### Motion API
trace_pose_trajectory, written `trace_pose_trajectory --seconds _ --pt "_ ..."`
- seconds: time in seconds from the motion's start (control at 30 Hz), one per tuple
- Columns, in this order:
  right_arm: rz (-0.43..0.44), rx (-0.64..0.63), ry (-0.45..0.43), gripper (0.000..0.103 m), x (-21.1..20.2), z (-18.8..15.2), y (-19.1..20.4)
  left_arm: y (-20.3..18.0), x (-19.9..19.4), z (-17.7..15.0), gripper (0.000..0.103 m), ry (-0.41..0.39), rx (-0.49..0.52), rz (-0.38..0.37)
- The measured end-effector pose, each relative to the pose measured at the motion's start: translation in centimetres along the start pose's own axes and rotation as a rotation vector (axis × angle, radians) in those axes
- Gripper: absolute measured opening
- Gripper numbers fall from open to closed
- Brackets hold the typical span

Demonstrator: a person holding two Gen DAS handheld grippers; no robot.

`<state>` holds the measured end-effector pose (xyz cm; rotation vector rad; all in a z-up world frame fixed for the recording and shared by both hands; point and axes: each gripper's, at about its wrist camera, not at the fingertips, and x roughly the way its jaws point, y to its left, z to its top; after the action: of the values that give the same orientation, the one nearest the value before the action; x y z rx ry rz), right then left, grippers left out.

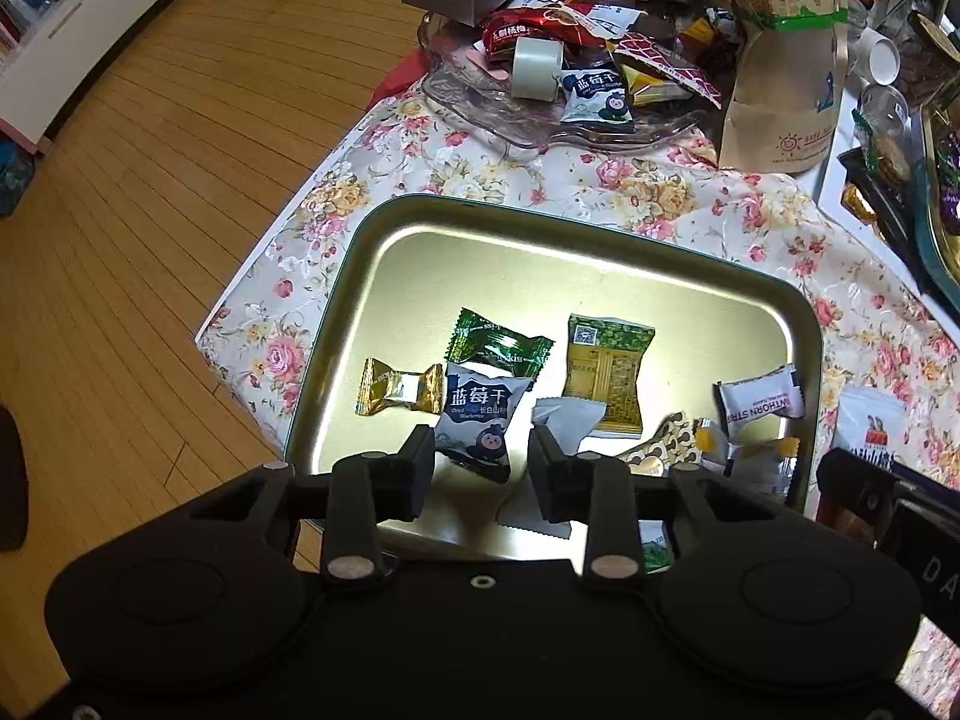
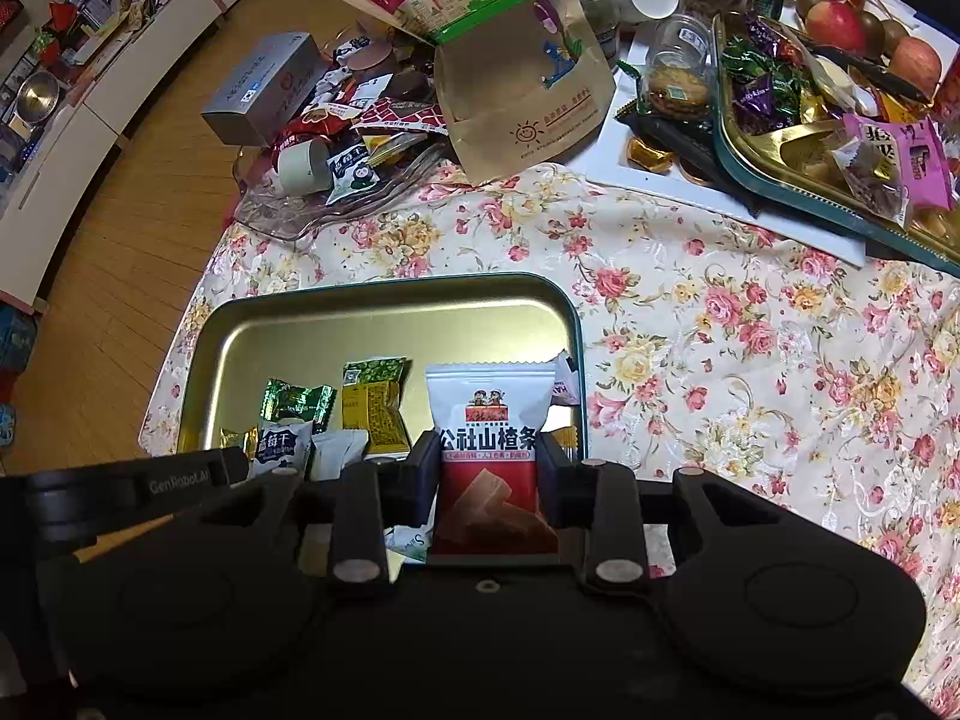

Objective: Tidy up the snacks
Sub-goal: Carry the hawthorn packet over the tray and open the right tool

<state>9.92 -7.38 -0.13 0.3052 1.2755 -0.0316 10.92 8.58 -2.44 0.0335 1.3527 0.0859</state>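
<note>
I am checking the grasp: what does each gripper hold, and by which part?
The right gripper holds the hawthorn packet by its side edges, near the middle. The left gripper holds nothing.

Tin tray's point(image 2: 384, 324) far half lies bare; snack packets point(image 1: 606, 378) crowd its near half.

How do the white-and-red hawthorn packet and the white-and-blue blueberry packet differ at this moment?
The white-and-red hawthorn packet is clamped upright in the right gripper, above the gold metal tray; the white-and-blue blueberry packet lies loose in the tray, between the fingers of the open left gripper. The hawthorn packet is taller and rectangular; the blueberry packet is squat and pillow-shaped. Both are sealed, with Chinese print.
</note>
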Motion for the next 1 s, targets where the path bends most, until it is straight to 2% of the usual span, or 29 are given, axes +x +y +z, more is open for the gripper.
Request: trace_pose_trajectory --seconds 0.37,0.57,0.7,0.8,0.83,1.0 --pt "-0.051 -0.054 -0.049 0.035 0.7 0.4 1.7 0.2 0.1 -0.4 0.043 0.012 0.013 -0.026" --pt "-0.044 -0.065 -0.080 0.036 0.7 0.7 2.3 0.5 0.2 -0.3 0.043 0.013 0.010 -0.020" --pt "-0.032 -0.055 -0.108 0.042 0.6 0.8 2.4 0.6 0.3 -0.3 0.043 0.016 0.010 -0.022" --pt "-0.027 -0.057 -0.137 0.063 0.3 0.9 2.3 0.5 0.2 -0.4 0.043 0.016 0.014 -0.023" --pt "-0.027 -0.056 -0.142 0.066 0.2 0.9 2.3 0.5 0.2 -0.4 0.043 0.016 0.015 -0.024" --pt "-0.051 -0.062 -0.121 0.066 0.6 0.8 2.3 0.3 0.1 -0.4 0.043 0.014 0.020 -0.023"
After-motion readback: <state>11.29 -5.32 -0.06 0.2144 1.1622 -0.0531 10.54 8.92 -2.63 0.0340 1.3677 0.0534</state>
